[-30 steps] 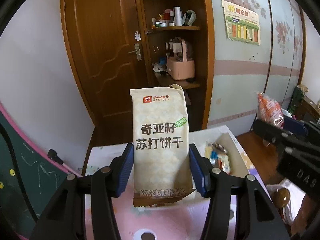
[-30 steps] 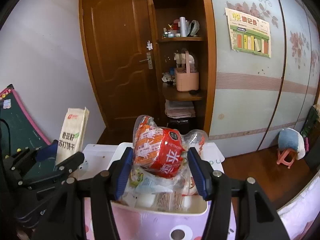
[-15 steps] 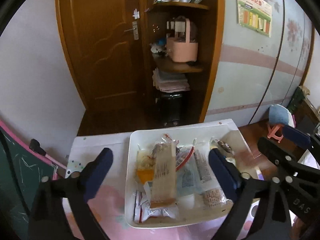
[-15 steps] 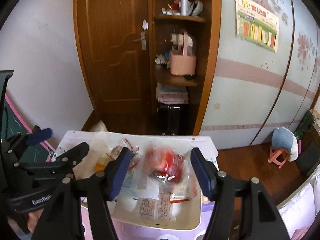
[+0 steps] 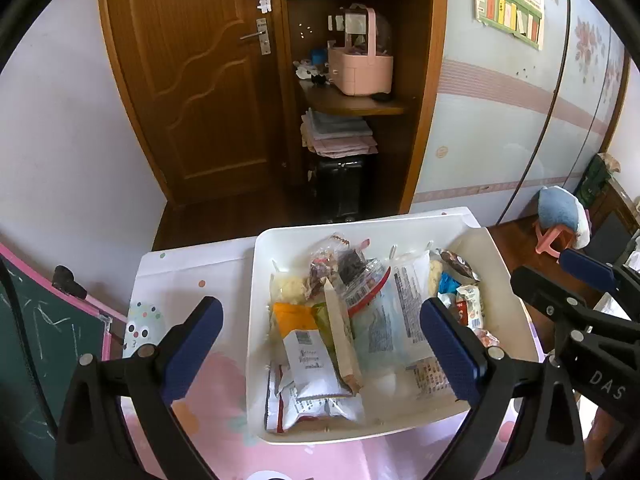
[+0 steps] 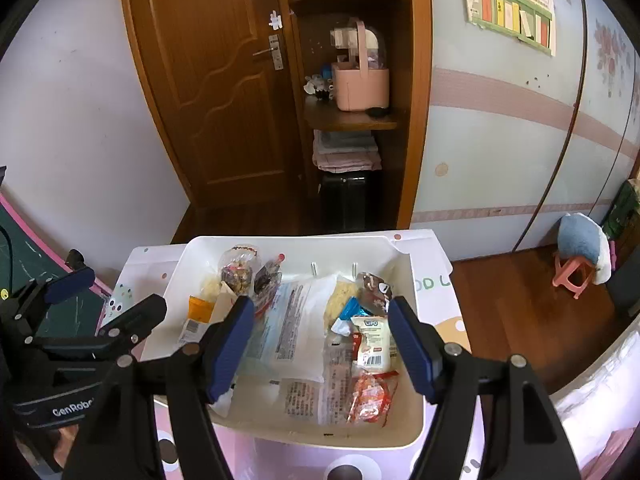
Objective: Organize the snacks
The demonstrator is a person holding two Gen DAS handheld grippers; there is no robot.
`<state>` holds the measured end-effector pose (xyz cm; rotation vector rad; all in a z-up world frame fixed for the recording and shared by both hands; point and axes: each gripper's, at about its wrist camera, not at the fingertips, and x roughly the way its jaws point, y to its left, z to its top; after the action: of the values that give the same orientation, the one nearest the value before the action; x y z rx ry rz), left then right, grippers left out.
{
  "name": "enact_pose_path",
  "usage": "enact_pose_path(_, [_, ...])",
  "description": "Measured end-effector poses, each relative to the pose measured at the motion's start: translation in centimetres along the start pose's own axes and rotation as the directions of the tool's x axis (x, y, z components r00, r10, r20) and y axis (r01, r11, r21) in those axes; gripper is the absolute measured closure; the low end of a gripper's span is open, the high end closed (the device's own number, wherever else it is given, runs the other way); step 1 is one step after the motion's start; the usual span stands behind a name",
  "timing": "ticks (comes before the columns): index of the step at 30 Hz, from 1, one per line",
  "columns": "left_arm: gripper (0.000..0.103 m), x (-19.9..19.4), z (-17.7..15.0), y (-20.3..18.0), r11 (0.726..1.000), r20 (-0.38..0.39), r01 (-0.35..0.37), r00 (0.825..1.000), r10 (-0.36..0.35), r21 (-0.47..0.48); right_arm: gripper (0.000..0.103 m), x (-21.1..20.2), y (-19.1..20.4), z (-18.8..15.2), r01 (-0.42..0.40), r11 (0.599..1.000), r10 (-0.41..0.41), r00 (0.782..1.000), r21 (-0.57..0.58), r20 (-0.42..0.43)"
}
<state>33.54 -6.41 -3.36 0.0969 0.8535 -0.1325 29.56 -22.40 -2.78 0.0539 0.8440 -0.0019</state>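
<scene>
A white bin (image 5: 251, 344) (image 6: 300, 249) full of snack packets stands on the pink patterned table (image 5: 188, 276). My left gripper (image 5: 320, 332) hangs open and wide above the bin's left half with nothing between its pads. Below it, the beige cracker pack (image 5: 339, 344) lies on its edge among the packets. My right gripper (image 6: 320, 334) hovers over the bin's right half; its jaws are opening and the pads touch nothing. The red snack bag (image 6: 370, 396) lies in the bin's near right corner. Each view shows the other gripper at its side.
A green chalkboard with a pink frame (image 5: 36, 340) leans at the table's left. Beyond the table are a wooden door (image 5: 192, 80), a corner shelf with a pink basket (image 5: 360, 68) and a black suitcase (image 6: 346, 200). On the floor to the right stands a pink stool with a blue cushion (image 6: 580, 256).
Both grippers sank and tipped down over the bin and opened. The cracker pack left the left jaws and the red bag left the right jaws; both now lie in the bin.
</scene>
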Motion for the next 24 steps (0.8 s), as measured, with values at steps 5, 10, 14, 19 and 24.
enact_pose_path(5, [0.004,-0.5,-0.7,0.2,1.000,-0.020,-0.005,1.000,0.005,-0.010,0.033,-0.2,0.0,-0.1,-0.003,1.000,0.003,1.000,0.002,-0.002])
enact_pose_path(10, [0.004,-2.1,-2.1,0.6,1.000,-0.028,0.007,1.000,-0.008,-0.027,0.033,-1.2,0.2,-1.2,-0.003,1.000,0.003,1.000,0.000,-0.007])
enact_pose_path(14, [0.004,-4.5,-4.0,1.0,0.999,-0.023,-0.001,1.000,0.000,-0.033,0.033,-3.1,0.5,-3.2,-0.011,1.000,0.011,1.000,0.005,-0.008])
enact_pose_path(19, [0.004,-8.5,-7.5,1.6,0.999,0.000,-0.028,1.000,0.028,-0.035,0.033,-6.4,1.5,-6.4,-0.018,1.000,0.018,1.000,-0.024,0.010])
enact_pose_path(24, [0.002,-13.2,-11.3,2.1,0.997,0.037,-0.051,0.998,0.053,-0.053,0.033,-9.9,2.2,-9.7,-0.040,0.999,0.041,0.999,-0.024,0.028])
